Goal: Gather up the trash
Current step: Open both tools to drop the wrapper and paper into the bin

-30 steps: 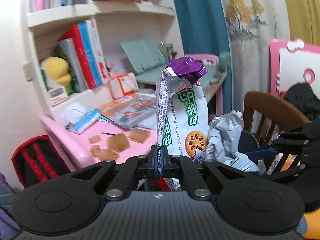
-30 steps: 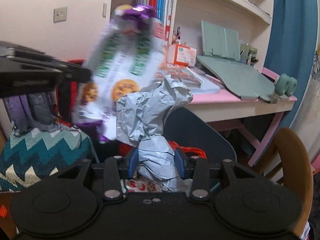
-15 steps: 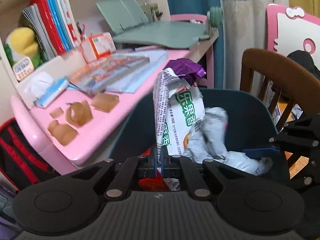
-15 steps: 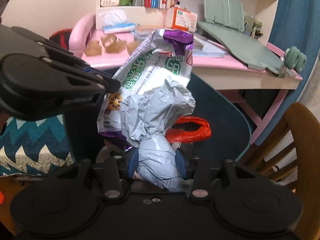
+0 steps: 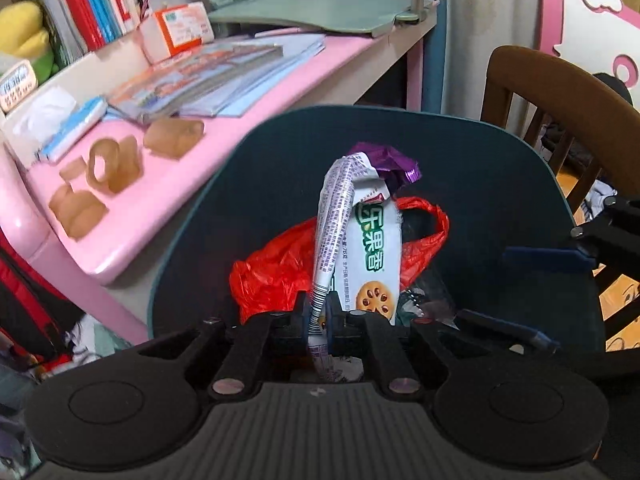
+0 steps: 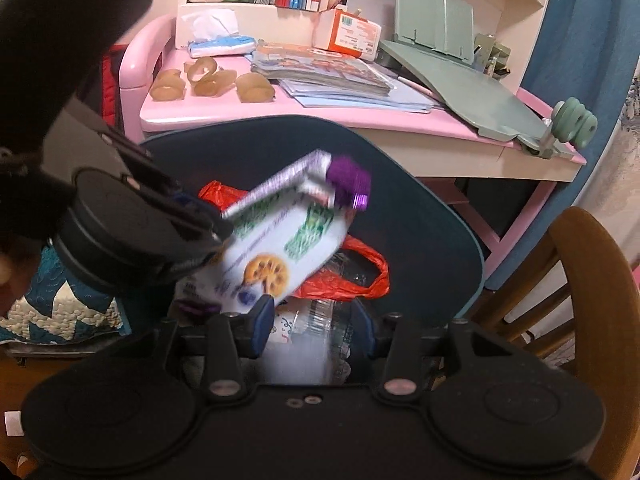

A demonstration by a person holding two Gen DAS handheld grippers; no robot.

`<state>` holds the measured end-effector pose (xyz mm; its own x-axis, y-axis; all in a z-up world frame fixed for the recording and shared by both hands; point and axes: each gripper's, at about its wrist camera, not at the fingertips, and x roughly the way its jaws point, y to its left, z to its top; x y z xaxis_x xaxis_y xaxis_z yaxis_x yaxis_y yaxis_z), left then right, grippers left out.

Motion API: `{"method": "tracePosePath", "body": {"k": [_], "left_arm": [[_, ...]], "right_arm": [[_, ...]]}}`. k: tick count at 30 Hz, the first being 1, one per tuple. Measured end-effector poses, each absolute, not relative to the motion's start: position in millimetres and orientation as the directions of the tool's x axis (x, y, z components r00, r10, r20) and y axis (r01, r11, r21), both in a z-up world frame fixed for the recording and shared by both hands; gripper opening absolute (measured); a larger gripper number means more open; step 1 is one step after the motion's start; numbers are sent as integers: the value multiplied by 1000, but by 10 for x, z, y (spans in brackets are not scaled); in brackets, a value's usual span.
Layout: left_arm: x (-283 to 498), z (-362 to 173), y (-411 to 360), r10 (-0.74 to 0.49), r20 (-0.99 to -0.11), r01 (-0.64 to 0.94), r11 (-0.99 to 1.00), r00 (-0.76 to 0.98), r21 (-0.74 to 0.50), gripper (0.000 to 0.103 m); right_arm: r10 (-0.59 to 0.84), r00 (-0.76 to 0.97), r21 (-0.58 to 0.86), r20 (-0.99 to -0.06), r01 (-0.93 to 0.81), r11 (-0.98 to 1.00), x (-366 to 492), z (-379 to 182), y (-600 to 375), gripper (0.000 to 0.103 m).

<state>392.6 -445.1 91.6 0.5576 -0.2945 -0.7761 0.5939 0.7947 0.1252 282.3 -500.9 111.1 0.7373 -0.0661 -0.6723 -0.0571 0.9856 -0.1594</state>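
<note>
Over the bin [image 5: 552,184]: my left gripper [image 5: 319,312] jaws are opening, biscuit wrapper [image 5: 370,256] still between them; right gripper [image 6: 312,320] jaws stand wide, empty, above the red bag [image 6: 352,280].

A pink desk [image 6: 360,120] crosses the upper frame. On it lie curled brown tape pieces [image 6: 212,80] at the left, a tissue pack [image 6: 222,46], stacked books [image 6: 324,74] in the middle, an orange box [image 6: 352,36] and a green board [image 6: 472,92] at right.

Crumpled grey wrapper gone from right gripper [image 6: 312,322], jaws now empty, left gripper [image 5: 318,316] jaws opening around biscuit packet [image 5: 368,256]
</note>
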Motion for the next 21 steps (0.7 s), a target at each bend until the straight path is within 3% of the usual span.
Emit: {"method": "tracePosePath", "body": {"k": [4,7,10,11,12,21], "left_arm": [[3896,916,-4392,-314,-782,589,804,539,83,13],[3856,953,-4342,-337,-775,587,808,534,53,22],[3768,1041,-4291,-364,-755,585,810,545,31,40],[3746,1072,-4272,-373,-750,583,812,547,21,57],[3715,1107,-4248,-380,-741,578,816,554,15,64],[3348,1475,-3953,-416,-677,566,825,607,1,71]], "right_arm": [[-61,749,-158,-660,-60,986,2759,1167,-5012,43],[-59,757,-160,-651,-61,985,2709,1224,-5008,44],[-58,767,-165,-639,-63,984,2649,1299,-4983,44],[-57,770,-165,-635,-63,984,2627,1319,-4977,44],[-56,774,-166,-630,-64,984,2596,1349,-4967,44],[-23,811,-162,-584,-89,983,2287,1630,-4865,44]]}}
